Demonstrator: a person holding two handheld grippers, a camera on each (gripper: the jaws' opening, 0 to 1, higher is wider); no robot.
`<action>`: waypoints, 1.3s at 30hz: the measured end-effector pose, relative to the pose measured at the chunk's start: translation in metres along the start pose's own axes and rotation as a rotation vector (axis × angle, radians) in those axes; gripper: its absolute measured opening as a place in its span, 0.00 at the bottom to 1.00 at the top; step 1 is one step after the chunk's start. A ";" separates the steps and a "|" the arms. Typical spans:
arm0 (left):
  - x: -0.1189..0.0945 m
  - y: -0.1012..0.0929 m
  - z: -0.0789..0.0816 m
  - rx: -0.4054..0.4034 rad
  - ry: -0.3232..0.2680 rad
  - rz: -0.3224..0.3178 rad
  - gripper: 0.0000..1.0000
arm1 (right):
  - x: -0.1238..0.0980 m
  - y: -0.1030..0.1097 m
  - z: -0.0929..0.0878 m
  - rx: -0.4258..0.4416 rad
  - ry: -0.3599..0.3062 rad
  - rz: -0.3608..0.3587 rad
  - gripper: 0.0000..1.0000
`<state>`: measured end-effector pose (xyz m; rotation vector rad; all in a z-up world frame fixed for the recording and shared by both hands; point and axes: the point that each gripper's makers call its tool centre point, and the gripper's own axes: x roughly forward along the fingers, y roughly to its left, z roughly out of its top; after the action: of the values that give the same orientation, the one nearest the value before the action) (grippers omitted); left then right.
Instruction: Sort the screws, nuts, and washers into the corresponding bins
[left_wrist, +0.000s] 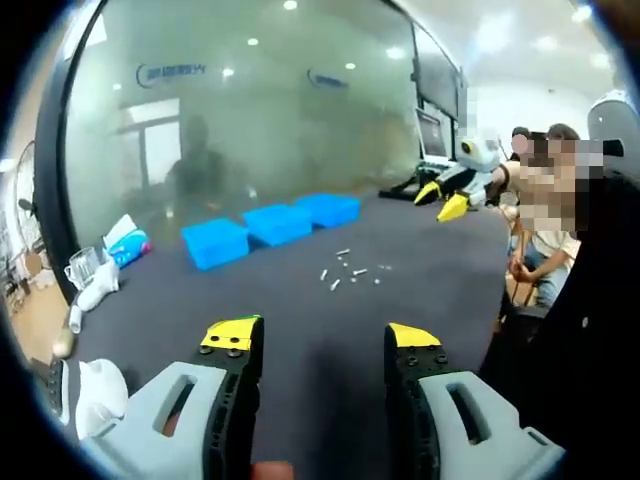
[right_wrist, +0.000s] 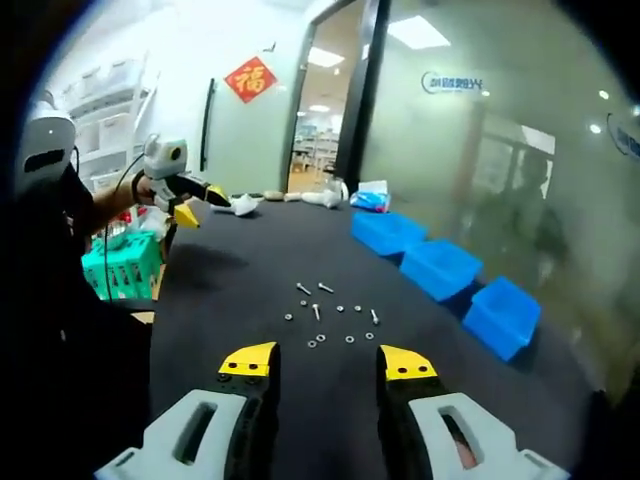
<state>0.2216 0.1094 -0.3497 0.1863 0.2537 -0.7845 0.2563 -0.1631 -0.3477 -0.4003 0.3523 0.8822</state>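
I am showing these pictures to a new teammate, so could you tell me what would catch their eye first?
Most striking are the three bright blue bins in a row on the dark table, near the frosted glass wall. A small scatter of screws, nuts and washers lies on the table beside them. Each view's own yellow-tipped gripper, left gripper and right gripper, stands open and empty.

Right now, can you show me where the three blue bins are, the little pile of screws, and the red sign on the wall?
Blue bins (right_wrist: 440, 268): right gripper view, top of the middle bin.
Screws (right_wrist: 330, 315): right gripper view, middle of the scattered parts on the dark table.
Red sign (right_wrist: 251, 78): right gripper view, centre of the diamond.
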 end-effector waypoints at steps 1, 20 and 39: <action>0.000 0.000 0.000 0.001 0.001 -0.002 0.46 | 0.003 -0.002 0.000 -0.007 0.010 0.007 0.35; 0.009 -0.001 0.002 0.017 0.012 -0.032 0.46 | 0.070 -0.022 0.002 -0.086 0.190 0.114 0.32; 0.013 -0.005 -0.006 0.018 0.046 -0.051 0.46 | 0.124 -0.027 -0.012 -0.179 0.408 0.211 0.26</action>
<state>0.2255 0.0987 -0.3596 0.2153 0.2956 -0.8343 0.3490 -0.1014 -0.4092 -0.7223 0.7031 1.0408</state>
